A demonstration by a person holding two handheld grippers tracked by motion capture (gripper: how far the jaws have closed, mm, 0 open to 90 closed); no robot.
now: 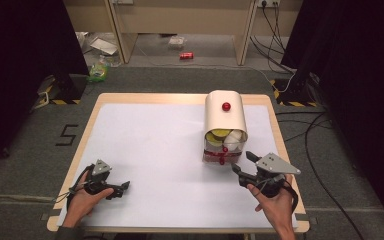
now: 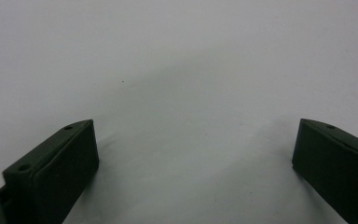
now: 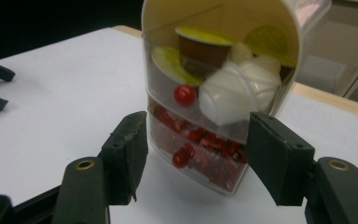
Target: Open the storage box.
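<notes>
Cream plastic formed the shell of the box (image 1: 225, 117), which stood on the white table (image 1: 145, 150) at its right side, towards the far edge, with a red knob (image 1: 226, 106) on its rounded top. Two clear drawers were stacked in its near end. The upper drawer (image 3: 161, 100) was filled with capsules: a brown one with a yellow lid (image 3: 200, 42) lay at the top, further yellow lids were seen beside it, and a white capsule (image 3: 237, 91) was pressed against the clear front. The lower drawer (image 3: 165, 135) was packed with small red wrapped pieces (image 3: 214, 142), too crumpled to be told apart. Each drawer front was fitted with a red bead handle, the upper one (image 3: 184, 94) and the lower one (image 3: 181, 158).

The right gripper (image 1: 243, 163) was held just beside the near right corner of the box, pointed at the drawers. Its jaws were set apart with a narrow gap, and nothing was clamped between them; the pads were not seen to touch the box.

The left gripper (image 1: 124, 187) was rested at the near left of the table, well apart from the box. Its jaws were spread wide over bare white surface, with nothing held.
</notes>
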